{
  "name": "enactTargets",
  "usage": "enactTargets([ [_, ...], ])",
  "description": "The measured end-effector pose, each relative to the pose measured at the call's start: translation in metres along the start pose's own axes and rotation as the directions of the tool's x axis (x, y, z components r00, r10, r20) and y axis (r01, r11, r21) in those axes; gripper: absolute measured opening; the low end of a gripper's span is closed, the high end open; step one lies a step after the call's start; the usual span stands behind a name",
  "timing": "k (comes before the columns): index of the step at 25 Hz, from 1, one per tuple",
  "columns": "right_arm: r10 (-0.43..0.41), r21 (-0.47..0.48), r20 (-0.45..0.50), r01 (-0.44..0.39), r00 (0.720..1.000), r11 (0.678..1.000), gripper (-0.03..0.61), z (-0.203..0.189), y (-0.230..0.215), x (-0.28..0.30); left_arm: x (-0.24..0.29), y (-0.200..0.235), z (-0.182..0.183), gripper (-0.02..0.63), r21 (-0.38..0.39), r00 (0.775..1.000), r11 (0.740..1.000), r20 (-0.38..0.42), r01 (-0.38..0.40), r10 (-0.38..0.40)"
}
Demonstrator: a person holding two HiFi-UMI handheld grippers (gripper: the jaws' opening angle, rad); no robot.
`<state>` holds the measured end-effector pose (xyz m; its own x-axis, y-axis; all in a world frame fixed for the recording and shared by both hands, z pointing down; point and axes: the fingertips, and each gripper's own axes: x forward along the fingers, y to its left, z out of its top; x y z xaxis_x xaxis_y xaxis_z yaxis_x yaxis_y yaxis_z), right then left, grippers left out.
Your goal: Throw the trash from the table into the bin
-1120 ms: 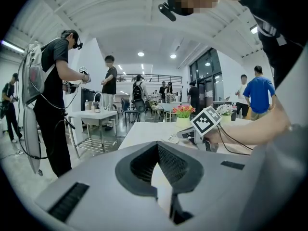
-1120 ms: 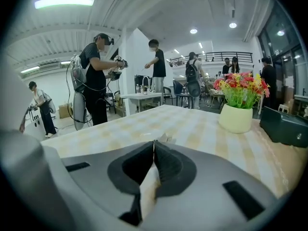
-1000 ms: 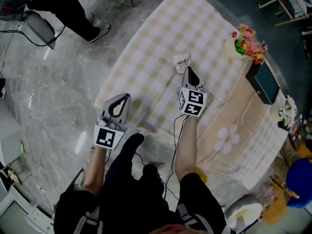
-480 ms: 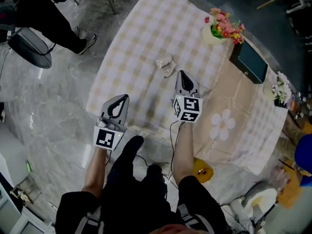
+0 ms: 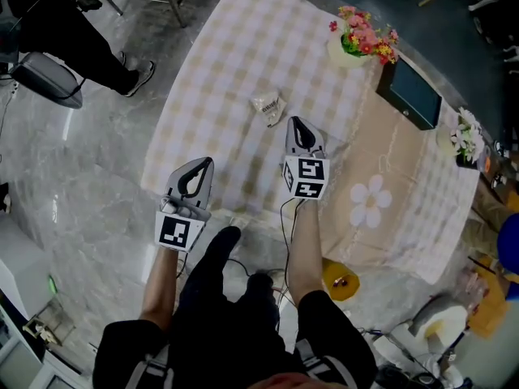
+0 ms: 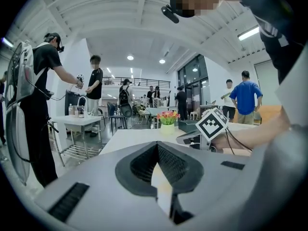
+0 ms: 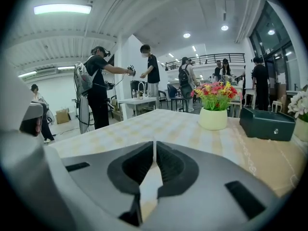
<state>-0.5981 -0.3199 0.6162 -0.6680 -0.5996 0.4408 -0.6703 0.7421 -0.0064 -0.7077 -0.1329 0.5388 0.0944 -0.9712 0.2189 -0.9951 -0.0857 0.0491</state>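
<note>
A crumpled whitish wrapper (image 5: 268,106) lies on the checked tablecloth (image 5: 235,71), the only trash I can see. My right gripper (image 5: 295,122) is shut and empty, its tips just right of and nearer than the wrapper, with a small gap. In the right gripper view the shut right gripper (image 7: 154,142) points over the table and the wrapper is hidden. My left gripper (image 5: 208,162) is shut and empty at the table's near left edge, over the floor. From the left gripper view the shut left gripper (image 6: 157,144) faces the table, with the right gripper (image 6: 192,137) to its right. No bin is clearly in view.
A pot of flowers (image 5: 349,43) and a dark box (image 5: 413,94) stand at the table's far side. A beige cloth (image 5: 369,201) covers the right part. A person (image 5: 73,31) stands on the marble floor at upper left. A yellow object (image 5: 339,282) lies on the floor.
The view has shifted, so the table sits further left in the picture. My right gripper has drawn back a little from the wrapper. Both grippers stay shut.
</note>
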Motion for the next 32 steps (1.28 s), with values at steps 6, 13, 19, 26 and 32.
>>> enactTargets([
  [6,0.025,-0.011,-0.038,-0.025,0.999,1.000,0.083,-0.008,0.010,0.024,-0.002,0.015,-0.008,0.003,-0.006,1.000,1.000,-0.005,-0.021,0.021],
  [13,0.022,-0.002,-0.102,-0.022,0.995,1.000,0.101,-0.021,0.010,0.045,-0.005,0.033,-0.021,0.003,-0.022,0.998,0.999,-0.032,-0.048,0.047],
  [19,-0.019,-0.042,-0.133,0.014,0.991,0.999,0.011,-0.023,0.005,0.052,-0.008,0.039,-0.027,0.003,-0.029,0.997,0.998,-0.037,-0.062,0.061],
  [26,-0.025,-0.018,-0.060,0.024,0.998,1.000,0.005,-0.012,0.002,0.033,-0.006,0.032,-0.018,0.003,-0.003,0.999,0.999,-0.021,-0.040,0.040],
  [32,-0.066,0.017,0.037,0.065,0.997,0.998,0.005,0.026,-0.028,-0.076,-0.028,-0.044,0.046,0.003,0.038,1.000,0.999,0.013,0.002,-0.003],
])
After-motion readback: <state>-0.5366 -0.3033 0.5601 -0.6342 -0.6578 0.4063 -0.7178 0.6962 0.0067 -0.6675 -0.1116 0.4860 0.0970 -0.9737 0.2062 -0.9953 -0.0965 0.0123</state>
